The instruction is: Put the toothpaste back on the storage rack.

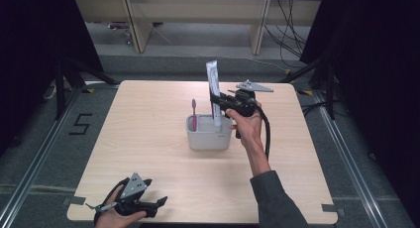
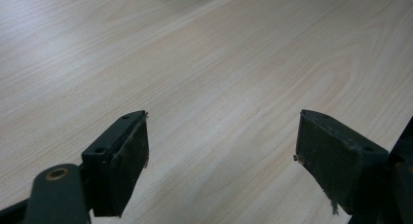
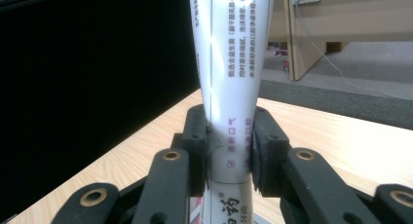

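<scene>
A grey tub (image 1: 210,135) is sitting on the wooden table (image 1: 148,139), and two things are standing in it: a pink toothbrush (image 1: 194,114), upright at the tub's left side, head upward, and a white toothpaste tube (image 1: 214,91), rising tall at the right side with its lower end down inside the tub. The right gripper (image 1: 218,100) is clamping that toothpaste tube partway up, its jaws pressing on the tube's two flat faces while the right hand (image 1: 247,124) is holding the tool just beside the tub's right rim. The toothbrush is standing a little apart from those fingers, on their far side across the tube. The right gripper view is showing what the high view cannot: the toothpaste tube (image 3: 229,87) is squeezed in slightly where the black pads (image 3: 265,146) are biting it, and purple and dark print is running along the tube above and below the pinch. The high view, in turn, is giving the tub and toothbrush, which lie below the close view's frame. The left gripper (image 1: 161,202) is resting low at the near edge of the table, well apart from the tub, held by the left hand (image 1: 119,215). The left gripper view is showing its fingers (image 2: 122,156) standing spread wide, with bare table (image 2: 219,87) between them.
</scene>
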{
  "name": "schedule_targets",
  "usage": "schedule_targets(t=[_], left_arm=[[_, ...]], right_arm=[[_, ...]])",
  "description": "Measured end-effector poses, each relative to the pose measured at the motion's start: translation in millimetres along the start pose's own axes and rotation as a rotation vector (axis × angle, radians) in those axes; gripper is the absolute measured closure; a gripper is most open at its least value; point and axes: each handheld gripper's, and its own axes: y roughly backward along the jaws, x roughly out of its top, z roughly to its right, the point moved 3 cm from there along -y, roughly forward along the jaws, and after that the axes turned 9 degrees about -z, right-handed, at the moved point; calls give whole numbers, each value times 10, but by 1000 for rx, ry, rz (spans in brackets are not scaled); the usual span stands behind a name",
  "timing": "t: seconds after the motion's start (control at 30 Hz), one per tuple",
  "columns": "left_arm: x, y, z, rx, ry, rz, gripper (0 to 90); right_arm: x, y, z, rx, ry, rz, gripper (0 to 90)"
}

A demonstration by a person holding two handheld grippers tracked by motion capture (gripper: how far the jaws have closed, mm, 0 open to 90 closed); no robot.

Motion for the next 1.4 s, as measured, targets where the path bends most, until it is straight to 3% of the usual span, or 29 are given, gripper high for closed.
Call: schedule_targets(t=[0.13,0.17,0.27,0.5,0.53,0.6,0.63,0.7,0.77,0.93,0.97,1.0,1.07,1.1,1.13,1.2,1.37,1.4], left_arm=[[-5,11,-12,-1,-19,-15,191],[1,-4,3,-3,4,6,191],[-3,1,-11,1,-18,-6,191],[-4,10,-7,-2,-20,-15,191],[-4,10,-7,-2,-21,-14,191],[-3,9,-4,-5,-19,-15,191],[-3,8,-5,-4,-19,-17,191],[-4,4,-2,-4,-19,-11,190],[-3,4,-2,-5,-20,-12,190],[-5,-9,2,-6,-18,1,190],[-6,-5,3,-6,-21,-6,190],[-6,-5,2,-6,-23,-6,190],[-6,-6,3,-7,-22,-7,190],[-6,-6,2,-7,-22,-8,190],[-6,-7,3,-7,-23,-7,190],[-5,-6,3,-6,-22,-6,190],[-7,-10,3,-4,-23,-7,190],[-7,-4,5,-3,-24,-14,190]], right_arm=[[-21,-34,5,-6,10,-11,722],[-31,-49,4,-5,5,-12,721],[-44,-73,-6,-5,6,-13,721],[-103,-143,-7,-6,8,-16,720],[-121,-150,-15,-2,-11,-22,720],[-140,-172,2,-5,4,-13,720],[-156,-170,-2,-3,-14,-28,719],[-174,-193,30,-20,20,-18,719],[-194,-196,17,-12,-10,-36,719],[-227,-234,29,-18,19,-32,718],[-247,-237,15,-20,-11,-47,717],[-254,-244,27,-18,3,-43,717],[-277,-253,24,-13,-15,-43,716],[-290,-266,43,-18,12,-33,715],[-305,-264,32,-16,-10,-47,715],[-328,-278,48,-22,9,-50,714],[-399,-295,35,-17,-13,-67,713],[-409,-301,46,-28,3,-67,712]])
